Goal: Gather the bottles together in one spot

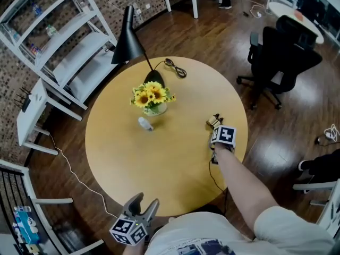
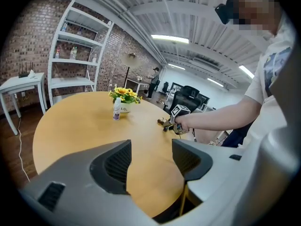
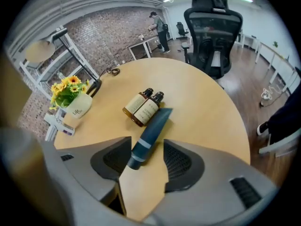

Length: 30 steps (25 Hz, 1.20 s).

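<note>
Likely grasp step: our right gripper (image 3: 146,160) straddles the blue tube (image 3: 151,131) beside the amber bottles (image 3: 143,108), jaws apart, not pinching. Next we'd close. Left gripper (image 2: 151,161) open, empty.

A dark blue tube (image 3: 150,133) with a pale band, amber bottles (image 3: 142,108), yellow sunflowers (image 3: 66,89), a tan table (image 3: 202,102).

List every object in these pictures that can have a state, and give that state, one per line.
left gripper, open, empty
right gripper, open, blue tube between jaws
blue tube, lying flat, ungripped
amber bottles, capped, lying side by side
white bottle, upright beside the flower pot
</note>
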Motion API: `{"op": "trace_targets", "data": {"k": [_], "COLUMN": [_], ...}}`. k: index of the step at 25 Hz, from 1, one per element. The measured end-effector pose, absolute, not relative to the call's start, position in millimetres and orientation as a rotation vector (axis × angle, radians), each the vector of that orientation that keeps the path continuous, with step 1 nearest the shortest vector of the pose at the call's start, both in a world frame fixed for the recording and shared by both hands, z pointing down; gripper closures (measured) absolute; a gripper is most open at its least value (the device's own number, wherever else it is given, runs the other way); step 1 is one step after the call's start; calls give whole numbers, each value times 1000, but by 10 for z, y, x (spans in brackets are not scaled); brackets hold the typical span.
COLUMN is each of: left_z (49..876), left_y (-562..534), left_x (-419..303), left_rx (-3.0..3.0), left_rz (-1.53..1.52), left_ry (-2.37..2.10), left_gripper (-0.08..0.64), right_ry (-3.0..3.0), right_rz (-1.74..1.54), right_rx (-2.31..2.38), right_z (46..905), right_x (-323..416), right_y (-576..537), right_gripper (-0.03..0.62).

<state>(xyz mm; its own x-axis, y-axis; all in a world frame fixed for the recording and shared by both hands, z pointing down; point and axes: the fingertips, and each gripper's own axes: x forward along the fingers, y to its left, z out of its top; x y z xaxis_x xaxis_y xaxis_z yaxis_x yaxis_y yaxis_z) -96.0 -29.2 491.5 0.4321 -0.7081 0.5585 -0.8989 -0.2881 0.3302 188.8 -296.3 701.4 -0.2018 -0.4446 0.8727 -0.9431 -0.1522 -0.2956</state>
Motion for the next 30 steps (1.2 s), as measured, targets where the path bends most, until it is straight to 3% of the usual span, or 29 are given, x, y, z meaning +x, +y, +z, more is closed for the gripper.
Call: {"op": "trace_targets", "data": {"k": [2,3,16,25,30], "left_z": [4939,4939,4877,4419,4298], "left_y": [-326,-341,-595,-1004,-1057], "left_x": [-922,-909,-630,41,299], "left_rx": [2088,2092,2188,2332,2348], "left_rz": [409,409,392,181,148], "left_ry": [-1338,-1334,-1216,-918,-815], "left_gripper": [313,313,313,308,273], "right_ry": [-1624,-1635,-1993,-2625,-2715], "right_rz": [1248,1223,1162,641,383], "right_rx": [1561,1552,1392,963,877], "right_z": [7028,7029,6528,5106,4736], "right_x": [1927,1932,1846,873,562], "right_y": [-2938,-2922,-2193,-1173,-825], "right_gripper": [437,450,459,459,459]}}
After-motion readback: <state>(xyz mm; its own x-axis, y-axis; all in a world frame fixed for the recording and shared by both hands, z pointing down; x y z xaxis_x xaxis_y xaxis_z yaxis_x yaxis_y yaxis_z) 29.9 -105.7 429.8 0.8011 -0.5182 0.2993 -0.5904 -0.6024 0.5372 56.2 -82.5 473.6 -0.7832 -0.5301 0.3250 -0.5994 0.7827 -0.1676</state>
